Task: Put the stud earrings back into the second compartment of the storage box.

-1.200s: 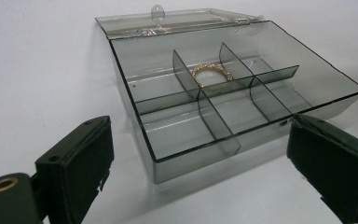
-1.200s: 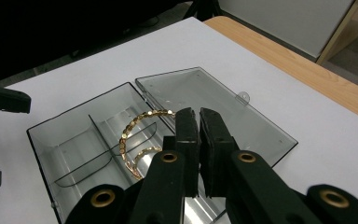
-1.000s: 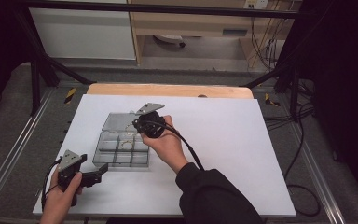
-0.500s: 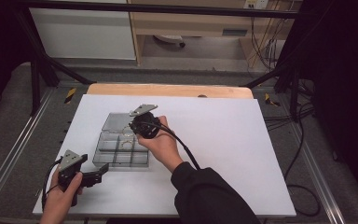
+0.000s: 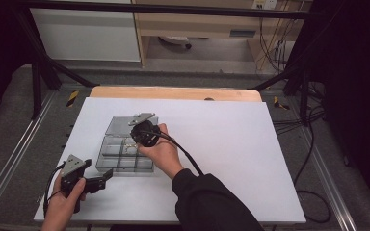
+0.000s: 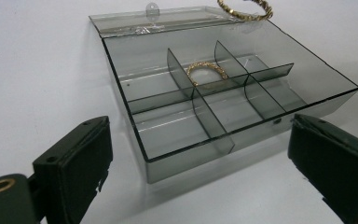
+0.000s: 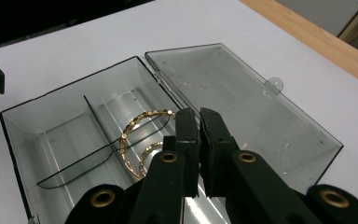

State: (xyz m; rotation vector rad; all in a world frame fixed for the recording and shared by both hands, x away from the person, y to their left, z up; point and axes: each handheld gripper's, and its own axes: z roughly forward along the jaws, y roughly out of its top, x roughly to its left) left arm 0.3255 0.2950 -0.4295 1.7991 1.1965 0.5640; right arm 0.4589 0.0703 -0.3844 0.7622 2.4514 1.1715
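Gold bracelet (image 7: 142,126) hangs at the tips of the right hand-held gripper (image 7: 199,122), whose jaws are nearly closed, apparently pinching it, above the open compartment box (image 6: 242,100). A second bracelet (image 6: 207,72) already lies in a middle compartment beyond the left hand-held gripper (image 6: 200,154), which waits wide open and empty just before the box on the white surface (image 5: 231,134). I judge one bracelet stowed, one left to place.

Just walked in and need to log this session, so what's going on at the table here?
A person holds tongs in each hand at a white table. The right tongs, jaws nearly together, hold a gold bracelet over an open clear divided box. Another gold bracelet already lies in one of the box's compartments. The left tongs rest open on the table near the box's corner, holding nothing. The box's lid lies folded back flat.
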